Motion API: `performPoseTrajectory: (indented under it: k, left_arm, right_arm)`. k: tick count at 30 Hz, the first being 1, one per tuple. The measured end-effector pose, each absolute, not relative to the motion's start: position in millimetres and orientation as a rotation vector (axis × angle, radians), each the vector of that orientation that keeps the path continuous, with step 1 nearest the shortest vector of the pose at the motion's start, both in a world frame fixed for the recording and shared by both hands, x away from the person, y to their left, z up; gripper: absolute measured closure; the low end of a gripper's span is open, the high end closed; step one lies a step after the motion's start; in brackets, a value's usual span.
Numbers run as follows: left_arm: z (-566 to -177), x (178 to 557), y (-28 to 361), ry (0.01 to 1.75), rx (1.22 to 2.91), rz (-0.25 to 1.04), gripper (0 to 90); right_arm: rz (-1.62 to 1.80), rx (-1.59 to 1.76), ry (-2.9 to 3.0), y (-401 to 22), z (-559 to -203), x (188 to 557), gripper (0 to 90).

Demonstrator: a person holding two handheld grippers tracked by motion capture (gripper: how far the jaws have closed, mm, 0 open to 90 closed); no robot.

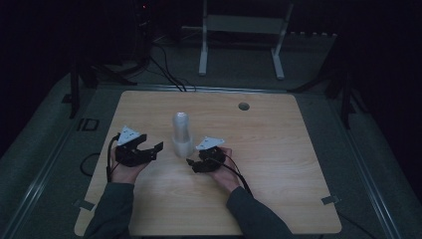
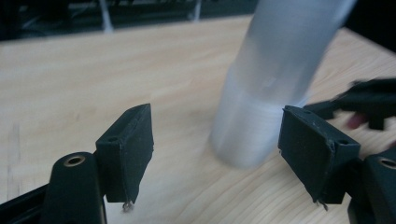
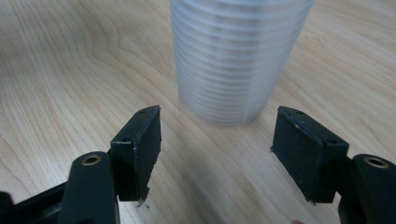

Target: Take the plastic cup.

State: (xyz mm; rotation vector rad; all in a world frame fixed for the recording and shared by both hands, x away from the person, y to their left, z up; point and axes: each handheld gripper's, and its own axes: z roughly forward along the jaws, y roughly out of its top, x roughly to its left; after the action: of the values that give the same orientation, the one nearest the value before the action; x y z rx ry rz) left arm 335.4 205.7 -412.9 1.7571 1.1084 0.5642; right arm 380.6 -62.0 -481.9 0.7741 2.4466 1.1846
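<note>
High view: cup stack (image 1: 182,134) upright mid-surface (image 1: 278,164), inverted, untouched. Left tongs (image 1: 155,148) just left of stack, right tongs (image 1: 191,163) at its base on right; both apart from it.

Left tongs' view: jaws open, nothing between; stack (image 2: 261,107) ahead toward right jaw, not gripped.

Right tongs' view: jaws apart, empty; stack (image 3: 236,56) just beyond tips, centred in gap.

Judgement: approach near done; grasp, any cup separation not yet begun.
</note>
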Motion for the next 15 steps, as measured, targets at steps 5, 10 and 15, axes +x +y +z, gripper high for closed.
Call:
performPoseTrajectory:
  k: [5,10,15]
  left_arm:
    - [-386.8,340.4,191.8,1.012,1.787,0.585,24.5]
    - [-368.0,353.3,168.2,0.923,1.835,0.621,24.1]
    - [-363.4,374.2,150.2,0.912,1.877,0.64,24.2]
  right_arm:
    - [1.221,0.765,2.431,-58.8,-477.9,384.5,29.9]
    - [1.237,0.771,2.421,-52.3,-474.8,386.7,28.6]
    - [1.255,0.757,2.407,-49.1,-473.2,386.8,28.6]
